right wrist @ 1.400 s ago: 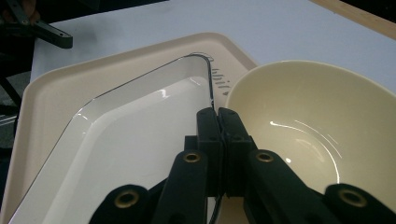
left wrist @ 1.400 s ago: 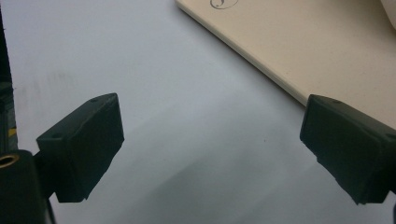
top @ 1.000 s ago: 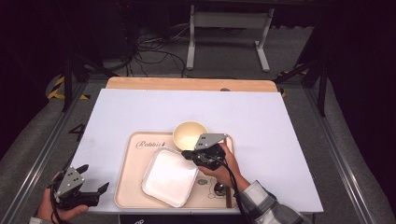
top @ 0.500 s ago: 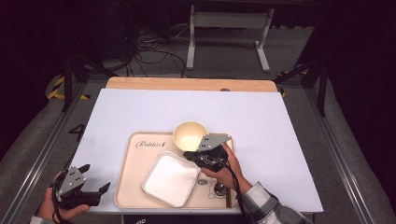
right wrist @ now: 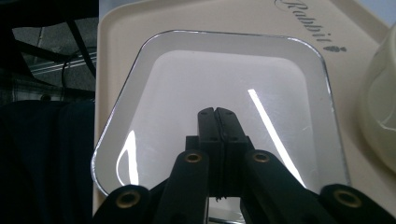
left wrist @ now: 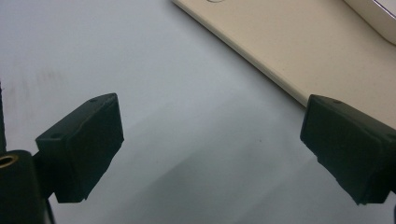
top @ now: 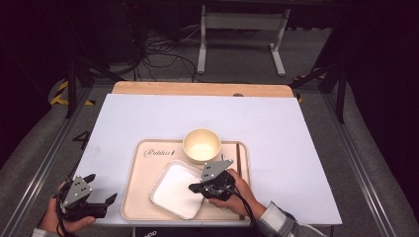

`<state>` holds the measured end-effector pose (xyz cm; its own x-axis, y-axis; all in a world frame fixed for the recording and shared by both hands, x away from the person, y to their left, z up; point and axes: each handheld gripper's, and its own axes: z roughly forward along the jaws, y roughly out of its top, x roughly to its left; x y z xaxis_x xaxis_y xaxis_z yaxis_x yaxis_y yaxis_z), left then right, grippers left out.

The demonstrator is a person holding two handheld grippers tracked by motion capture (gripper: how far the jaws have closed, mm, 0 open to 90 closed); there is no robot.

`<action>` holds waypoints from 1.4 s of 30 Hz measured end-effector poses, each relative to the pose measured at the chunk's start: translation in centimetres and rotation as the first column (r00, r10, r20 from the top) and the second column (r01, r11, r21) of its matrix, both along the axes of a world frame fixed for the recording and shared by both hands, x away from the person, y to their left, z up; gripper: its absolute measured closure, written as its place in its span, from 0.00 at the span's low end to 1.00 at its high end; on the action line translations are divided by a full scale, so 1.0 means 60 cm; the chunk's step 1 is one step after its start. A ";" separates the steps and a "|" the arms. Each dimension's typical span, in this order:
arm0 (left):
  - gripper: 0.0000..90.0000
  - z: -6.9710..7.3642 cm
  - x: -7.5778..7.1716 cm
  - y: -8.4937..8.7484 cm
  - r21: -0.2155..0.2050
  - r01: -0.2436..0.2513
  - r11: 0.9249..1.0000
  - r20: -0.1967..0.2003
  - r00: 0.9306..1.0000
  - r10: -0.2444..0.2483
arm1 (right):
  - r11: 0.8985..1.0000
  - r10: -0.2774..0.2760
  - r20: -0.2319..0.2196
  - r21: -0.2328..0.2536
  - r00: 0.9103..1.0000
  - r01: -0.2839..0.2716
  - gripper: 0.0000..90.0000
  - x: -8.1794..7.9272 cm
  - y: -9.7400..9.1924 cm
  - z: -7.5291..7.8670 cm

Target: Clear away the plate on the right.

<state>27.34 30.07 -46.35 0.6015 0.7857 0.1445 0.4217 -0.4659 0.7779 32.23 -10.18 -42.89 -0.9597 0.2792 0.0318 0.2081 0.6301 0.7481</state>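
Note:
A white square plate (top: 173,190) lies on a beige tray (top: 141,190), and a cream bowl (top: 201,145) stands behind it on the same tray. My right gripper (top: 193,188) is low over the plate's right side. In the right gripper view its jaws (right wrist: 215,112) are pressed together over the plate's inside (right wrist: 187,79), with nothing seen between them. The plate's near rim is hidden under the gripper. My left gripper (top: 101,187) rests at the table's front left corner, beside the tray. Its jaws (left wrist: 210,140) stand wide apart over bare table.
The tray (right wrist: 154,18) bears a printed word near the bowl (right wrist: 380,126). The table (top: 148,118) has a white top, with a wooden strip along its far edge. The tray's rim (left wrist: 303,51) runs just ahead of the left gripper. Dark floor with cables and a stand lies beyond.
My right gripper has moved from beside the bowl toward the table's front and a little left, over the plate. The left gripper, plate and bowl stay about where they were.

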 end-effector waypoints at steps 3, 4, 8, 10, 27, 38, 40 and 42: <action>0.07 0.001 -0.001 -0.002 0.006 0.004 1.000 0.001 1.000 -0.004 | 1.000 0.017 -0.015 -0.009 1.000 -0.018 1.00 -0.009 0.002 -0.004; 0.07 0.001 0.000 -0.002 0.004 0.003 1.000 0.002 1.000 -0.003 | 0.999 0.023 -0.009 -0.028 1.000 -0.023 1.00 -0.015 0.003 -0.007; 0.07 0.001 -0.001 -0.001 0.004 0.002 1.000 0.001 1.000 -0.002 | 0.998 0.038 -0.007 -0.048 0.999 -0.038 1.00 -0.029 0.004 -0.012; 0.07 0.001 0.001 0.000 -0.005 0.003 1.000 0.000 1.000 -0.003 | 0.996 0.051 -0.003 -0.068 0.999 -0.051 1.00 -0.041 0.005 -0.018; 0.07 0.000 0.004 -0.008 0.007 0.017 1.000 -0.008 1.000 -0.017 | 0.994 0.044 -0.019 -0.098 0.999 -0.045 1.00 -0.060 -0.037 -0.021; 0.07 -0.001 0.010 -0.012 0.005 0.027 1.000 -0.009 1.000 -0.027 | 0.992 0.013 -0.032 -0.124 0.999 -0.016 1.00 -0.065 -0.071 -0.028; 0.07 0.000 0.012 -0.013 0.008 0.032 0.999 -0.009 0.999 -0.032 | 0.992 0.014 -0.031 -0.124 0.999 -0.018 1.00 -0.065 -0.073 -0.028; 0.07 -0.001 0.013 -0.013 0.006 0.031 0.999 -0.006 0.999 -0.031 | 0.992 0.012 -0.027 -0.128 1.000 -0.015 1.00 -0.066 -0.073 -0.028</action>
